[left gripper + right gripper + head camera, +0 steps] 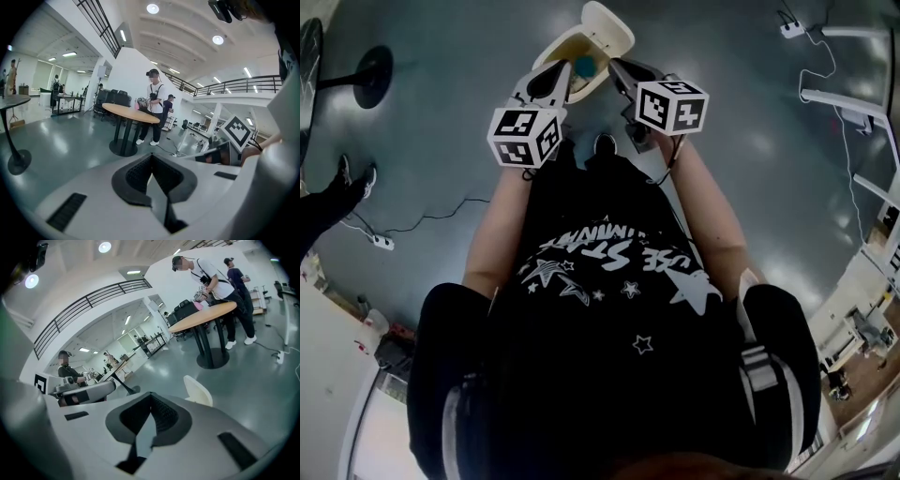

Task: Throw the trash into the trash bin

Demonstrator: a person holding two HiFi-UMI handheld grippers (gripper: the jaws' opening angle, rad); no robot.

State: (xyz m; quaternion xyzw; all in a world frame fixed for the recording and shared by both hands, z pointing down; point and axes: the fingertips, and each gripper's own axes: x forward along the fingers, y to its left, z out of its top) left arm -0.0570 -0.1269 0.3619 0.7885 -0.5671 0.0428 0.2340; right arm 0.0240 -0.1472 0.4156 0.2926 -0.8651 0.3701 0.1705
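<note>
The trash bin (609, 33) at upper centre is cream, with a teal item (583, 66) inside. The left gripper (151, 157) and right gripper (151, 395) are pale grey with black pads (136, 176). Their cubes (525, 136) are white with black square markers. The floor (441, 141) is glossy grey-green. The shirt (609, 281) is black with white stars and lettering. The round table (131, 114) is tan-topped.

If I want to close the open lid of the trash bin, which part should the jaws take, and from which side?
Probably the lid's free upper edge, coming from above. The lid stands raised at the far side of the trash bin, and that edge looks thin enough for the jaws to span.
</note>
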